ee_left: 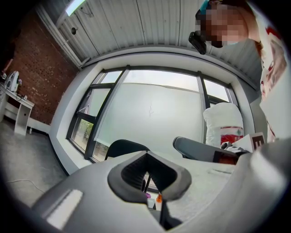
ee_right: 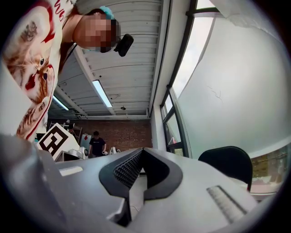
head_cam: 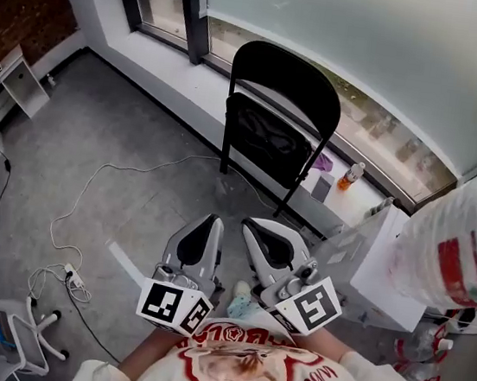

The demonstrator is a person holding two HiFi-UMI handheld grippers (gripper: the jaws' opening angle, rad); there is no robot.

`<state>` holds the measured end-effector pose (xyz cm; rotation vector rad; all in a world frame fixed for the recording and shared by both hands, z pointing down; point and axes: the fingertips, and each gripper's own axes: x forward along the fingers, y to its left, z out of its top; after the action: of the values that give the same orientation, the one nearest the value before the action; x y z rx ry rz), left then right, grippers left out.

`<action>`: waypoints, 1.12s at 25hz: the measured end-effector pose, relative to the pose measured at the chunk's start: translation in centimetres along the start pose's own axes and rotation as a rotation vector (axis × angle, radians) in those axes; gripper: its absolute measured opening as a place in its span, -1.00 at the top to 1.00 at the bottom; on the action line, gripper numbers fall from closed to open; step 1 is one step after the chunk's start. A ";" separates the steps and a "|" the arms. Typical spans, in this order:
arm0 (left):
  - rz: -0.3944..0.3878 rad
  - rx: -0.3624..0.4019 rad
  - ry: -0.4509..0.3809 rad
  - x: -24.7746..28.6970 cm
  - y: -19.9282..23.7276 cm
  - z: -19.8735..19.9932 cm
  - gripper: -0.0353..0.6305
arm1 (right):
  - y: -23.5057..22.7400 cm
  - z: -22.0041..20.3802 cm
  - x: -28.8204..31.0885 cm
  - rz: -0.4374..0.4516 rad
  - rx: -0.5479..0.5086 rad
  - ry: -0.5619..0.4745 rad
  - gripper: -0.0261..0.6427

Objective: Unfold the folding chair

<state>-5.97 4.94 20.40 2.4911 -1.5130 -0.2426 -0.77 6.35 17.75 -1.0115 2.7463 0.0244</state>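
Head view: the folding chair [head_cam: 280,104] is standing opened on the grey floor [head_cam: 125,122] before the window, well apart from both tools. The left tool [head_cam: 207,225] and right tool [head_cam: 261,230] are pointing toward it, side by side.

Left gripper view: the left tool [ee_left: 146,154] is showing closed, empty jaws, with the chair rising behind them.

Right gripper view: the right tool [ee_right: 142,152] is likewise showing closed, empty jaws, with the chair [ee_right: 229,161] appearing at right.

soft daylight from the window [head_cam: 346,34]; gripper views bulge toward dark edges.
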 end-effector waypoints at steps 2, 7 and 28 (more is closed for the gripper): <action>-0.003 0.005 0.001 2.2 0.1 0.0 0.89 | -2.2 0.1 0.6 -0.008 0.006 -0.010 0.85; -0.009 0.010 0.013 6.7 0.2 -0.4 0.89 | -6.8 -0.5 1.5 -0.023 0.030 -0.012 0.85; -0.047 0.010 0.062 15.6 2.7 -1.1 0.89 | -15.3 -1.8 5.1 -0.092 0.062 -0.023 0.85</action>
<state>-0.86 -10.05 21.73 2.5198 -1.4363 -0.1648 4.87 -8.76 19.36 -1.1120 2.6592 -0.0634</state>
